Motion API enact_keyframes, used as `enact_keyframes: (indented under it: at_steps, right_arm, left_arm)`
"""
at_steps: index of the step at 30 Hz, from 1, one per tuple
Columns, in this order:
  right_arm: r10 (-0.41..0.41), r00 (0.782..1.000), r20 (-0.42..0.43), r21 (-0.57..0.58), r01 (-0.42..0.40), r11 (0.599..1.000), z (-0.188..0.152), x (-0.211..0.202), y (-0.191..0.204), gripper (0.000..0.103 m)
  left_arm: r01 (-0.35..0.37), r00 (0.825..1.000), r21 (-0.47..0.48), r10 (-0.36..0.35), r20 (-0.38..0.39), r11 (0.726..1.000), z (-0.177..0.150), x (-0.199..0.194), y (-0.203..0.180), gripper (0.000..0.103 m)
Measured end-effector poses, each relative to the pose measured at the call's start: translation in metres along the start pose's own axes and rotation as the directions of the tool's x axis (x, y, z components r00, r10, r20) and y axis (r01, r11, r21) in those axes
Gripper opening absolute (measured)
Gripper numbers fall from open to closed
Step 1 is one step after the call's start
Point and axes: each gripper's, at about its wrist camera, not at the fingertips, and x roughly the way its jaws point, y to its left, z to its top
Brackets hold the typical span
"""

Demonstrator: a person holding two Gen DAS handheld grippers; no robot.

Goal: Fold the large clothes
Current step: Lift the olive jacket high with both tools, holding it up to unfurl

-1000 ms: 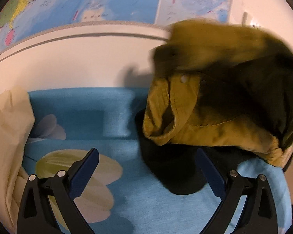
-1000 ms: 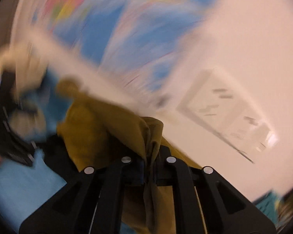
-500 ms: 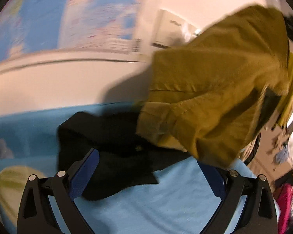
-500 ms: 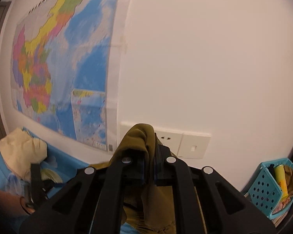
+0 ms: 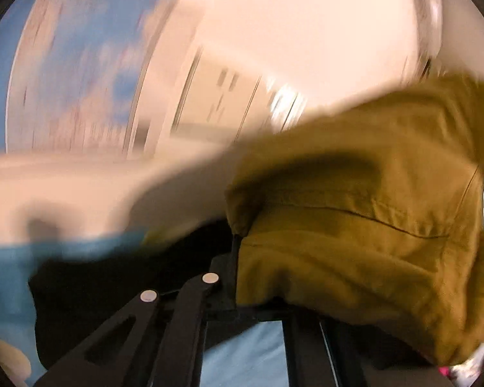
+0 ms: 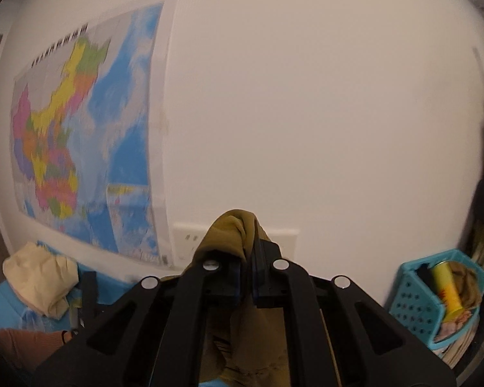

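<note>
Above the light-blue bedsheet (image 5: 242, 361), the right gripper (image 6: 247, 274) pinches a soft, floppy mustard cotton garment (image 5: 371, 225), best held by its hem; left gripper (image 5: 238, 258) grip unclear.

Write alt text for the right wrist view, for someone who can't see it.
The right black tongs are shut on a bunched fold of mustard-yellow cloth garment, lifted in front of a plain white wall. A colourful paper map hangs on the wall at left, a crumpled cream cloth lies lower left, and a turquoise perforated plastic basket sits lower right.
</note>
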Motion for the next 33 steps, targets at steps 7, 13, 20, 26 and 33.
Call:
enact_keyframes:
  at_steps: [7,13,20,26,33]
  right_arm:
    - [-0.083,0.983,0.162,-0.048,0.092,0.995,0.054,-0.114,-0.013,0.004]
    - [-0.077,0.968,0.240,-0.066,0.095,0.993,0.061,-0.201,-0.004,0.004]
    - [0.148,0.944,0.294,-0.072,-0.133,0.989,0.037,-0.264,0.034,0.004]
    - [0.392,0.871,0.296,-0.089,-0.384,0.919,0.018,-0.284,0.082,0.004]
    - [0.547,0.776,0.315,-0.086,-0.550,0.830,0.026,-0.274,0.120,0.004]
  left_arm:
    - [0.093,0.978,0.079,-0.106,0.179,0.993,0.088,-0.078,-0.069,0.001]
    - [0.050,0.920,0.174,-0.113,0.375,0.983,0.115,-0.203,-0.119,0.001]
    - [-0.187,0.864,0.251,0.037,0.502,0.950,0.076,-0.360,-0.177,0.001]
    - [-0.404,0.797,0.204,0.234,0.556,0.892,0.031,-0.482,-0.195,0.001]
    - [-0.612,0.679,0.171,0.401,0.615,0.772,0.015,-0.559,-0.224,0.002]
